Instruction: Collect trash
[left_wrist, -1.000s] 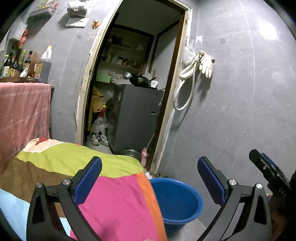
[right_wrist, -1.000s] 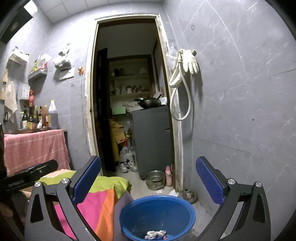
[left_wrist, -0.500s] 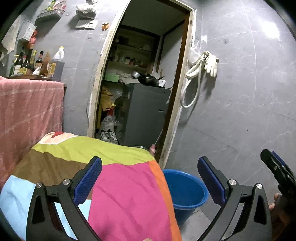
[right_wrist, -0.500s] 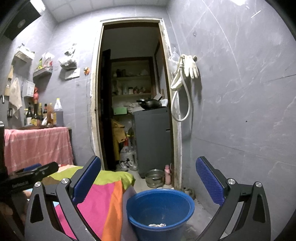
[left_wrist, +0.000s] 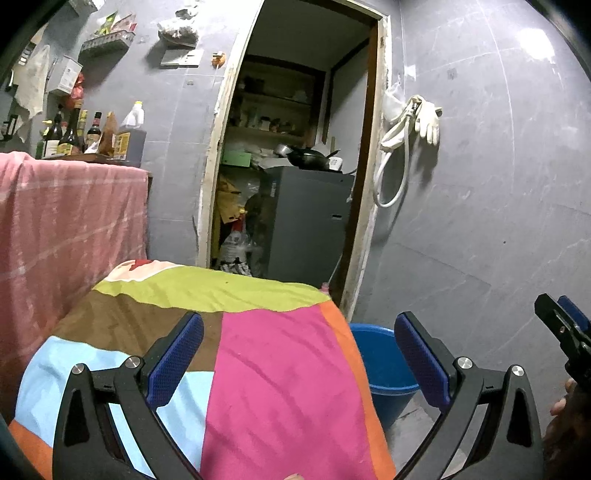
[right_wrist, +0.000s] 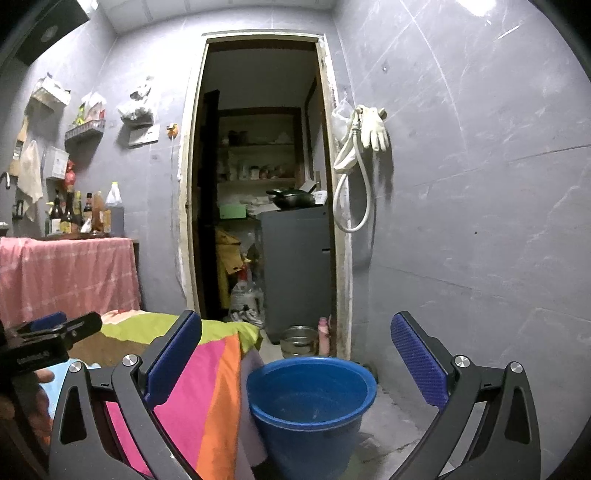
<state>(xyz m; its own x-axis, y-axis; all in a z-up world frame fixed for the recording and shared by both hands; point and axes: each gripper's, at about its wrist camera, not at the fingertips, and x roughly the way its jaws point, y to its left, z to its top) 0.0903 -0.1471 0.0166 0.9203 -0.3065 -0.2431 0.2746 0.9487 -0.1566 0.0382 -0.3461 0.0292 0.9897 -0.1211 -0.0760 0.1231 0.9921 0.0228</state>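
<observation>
A blue bucket (right_wrist: 310, 402) stands on the floor right of a table under a multicoloured cloth (left_wrist: 266, 369). In the left wrist view the bucket (left_wrist: 384, 369) shows past the cloth's right edge. My left gripper (left_wrist: 298, 354) is open and empty above the cloth. My right gripper (right_wrist: 295, 354) is open and empty, above and in front of the bucket. From this angle I see no trash inside the bucket. No trash shows on the cloth.
A pink-draped counter (left_wrist: 66, 221) with bottles (left_wrist: 92, 133) stands at left. An open doorway (right_wrist: 266, 192) leads to a storeroom with a grey cabinet (right_wrist: 295, 269). A metal bowl (right_wrist: 298, 341) sits on the floor by the doorway. A hose and gloves (right_wrist: 362, 147) hang on the right wall.
Both grippers have risen and pulled back. The bucket sits lower and farther in the views. The crumpled trash seen inside it earlier is out of sight.
</observation>
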